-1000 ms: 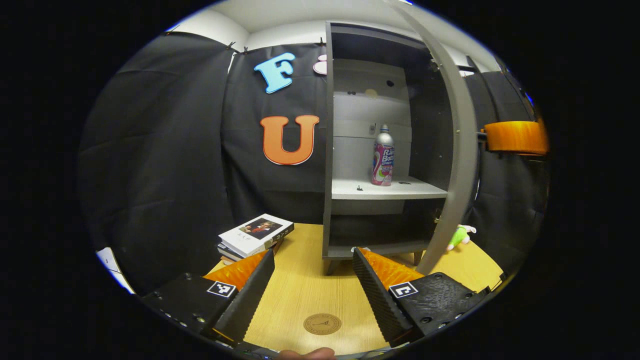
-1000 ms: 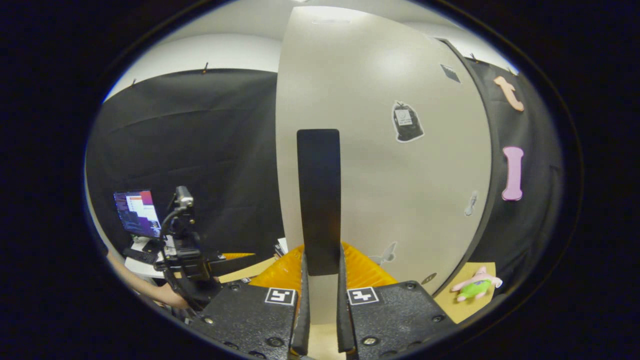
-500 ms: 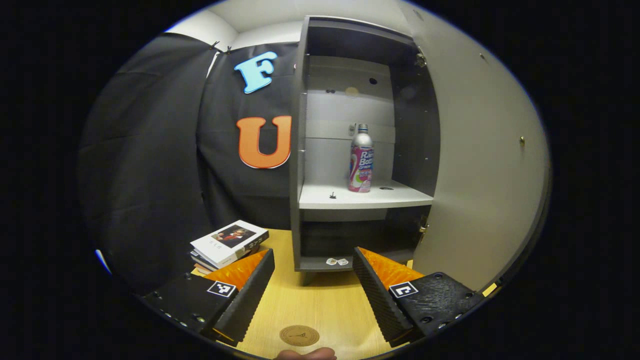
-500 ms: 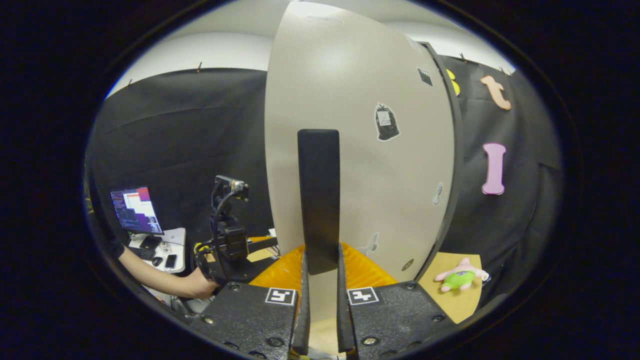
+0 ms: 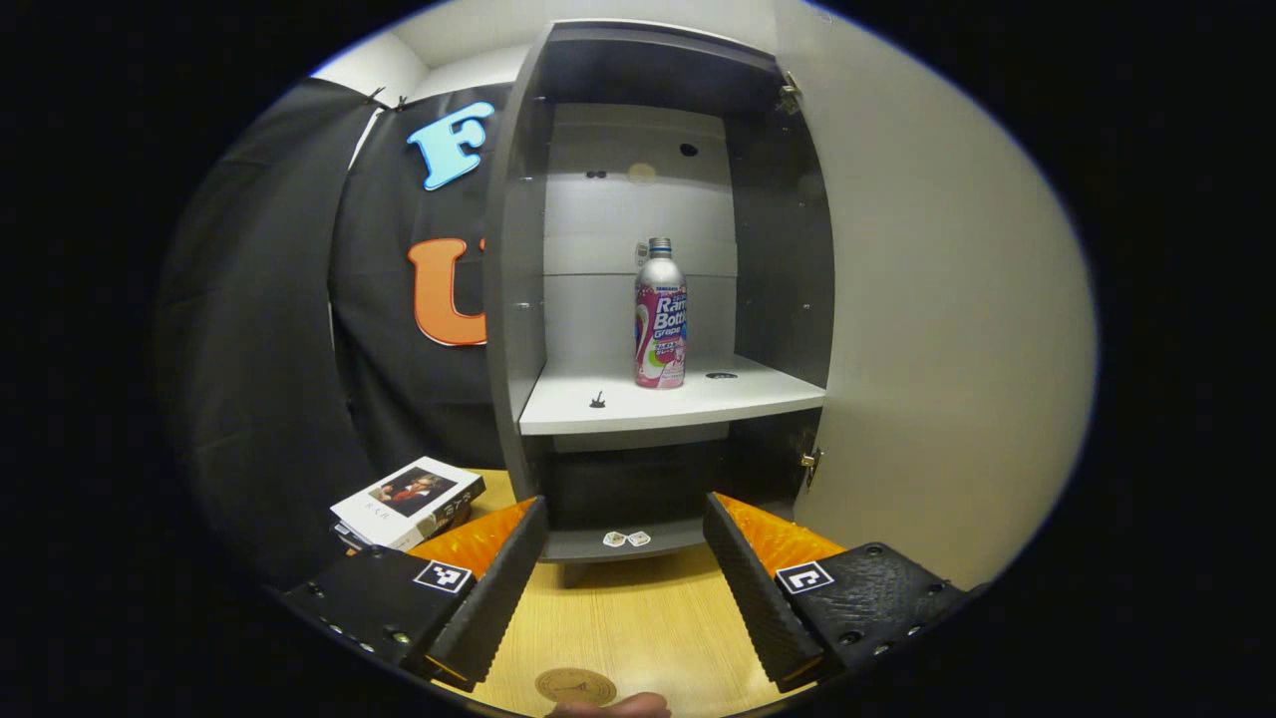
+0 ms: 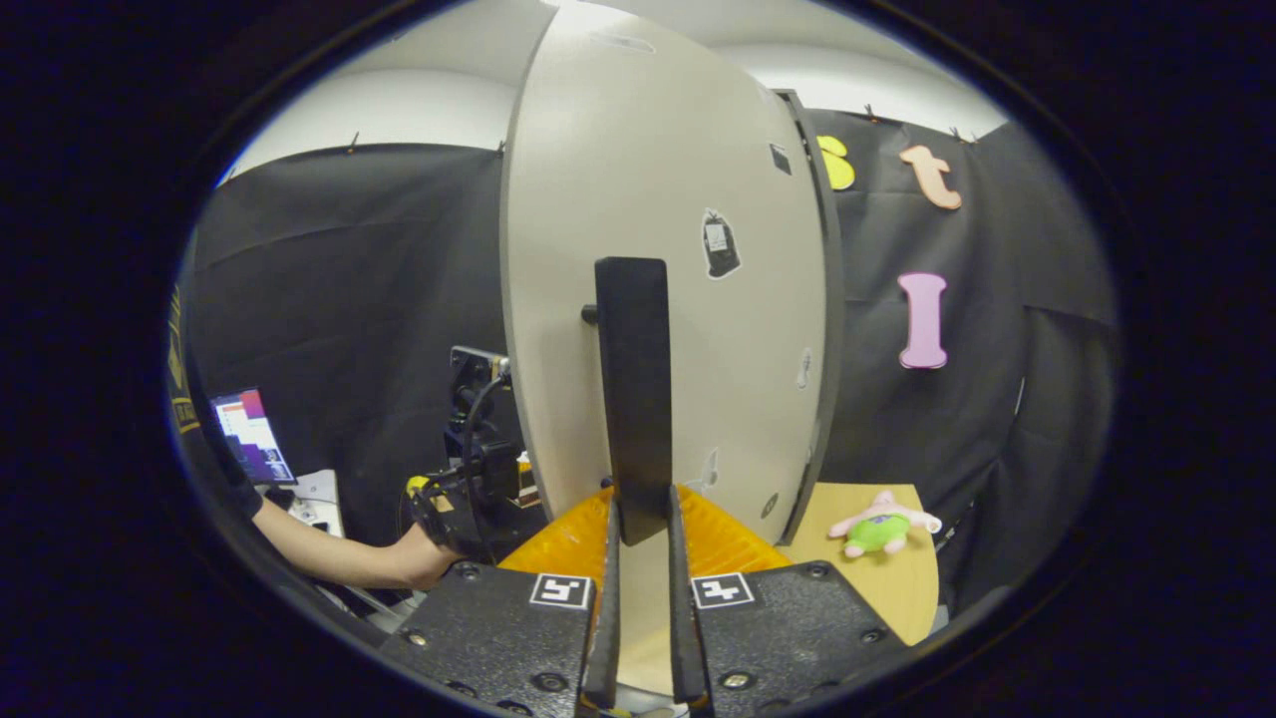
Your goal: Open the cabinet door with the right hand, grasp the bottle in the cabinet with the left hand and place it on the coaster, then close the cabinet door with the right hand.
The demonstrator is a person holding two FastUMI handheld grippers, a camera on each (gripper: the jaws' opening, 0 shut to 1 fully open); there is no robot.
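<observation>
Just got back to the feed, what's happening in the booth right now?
The right claw is shut on the cabinet door's black handle, and the door stands wide open. The left claw is open, pointed at the bottle standing upright on the cabinet shelf, not yet touching it. The coaster lies on the table below.

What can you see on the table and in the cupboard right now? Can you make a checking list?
Surface: wooden table.
Job's things: bottle upright on the cabinet shelf; cabinet door swung open; coaster on the table near the left gripper.
Clutter: stacked books left of the cabinet; plush toy on the table.
Grippers: left gripper open, facing the bottle; right gripper shut on the door handle.
Cables: black cable on the left gripper's rig.
Surroundings: black cloth walls, a monitor.
</observation>
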